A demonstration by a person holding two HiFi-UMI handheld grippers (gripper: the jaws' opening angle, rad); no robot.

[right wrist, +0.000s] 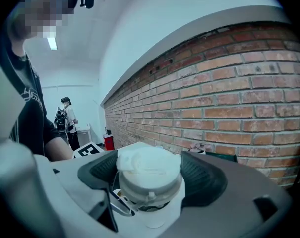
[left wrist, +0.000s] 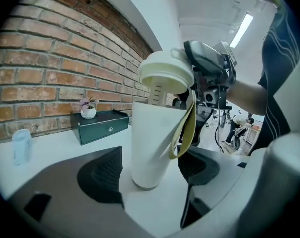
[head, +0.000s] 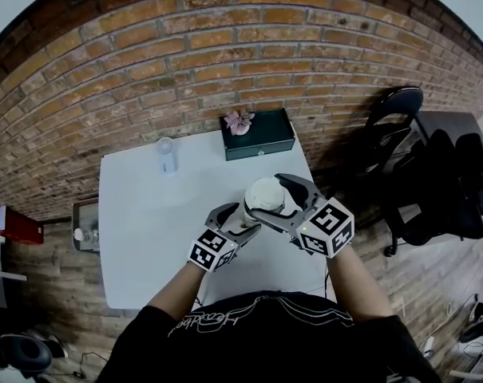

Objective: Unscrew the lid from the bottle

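Left gripper [left wrist: 152, 157] is clamped on the bottle [left wrist: 150, 138], and that's standing upright on the white table [head: 145, 238]. Up top, the lid [left wrist: 165, 76] sits tilted at the bottle's mouth, and the right gripper [right wrist: 150, 166] has it pinched between wide-set jaws.

In the left gripper view the yellowish strap [left wrist: 186, 128] covers where the bottle [left wrist: 150, 143] meets one pad of the left hand-held gripper [left wrist: 150, 168], so whether it presses the bottle cannot be judged. In the head view the lid [head: 265, 194] hides nearly all of the bottle's body, and the person's torso [head: 261, 337] hides the desk's [head: 145, 238] near edge. The pale container [head: 167, 156] at the desk's back is too small to identify.
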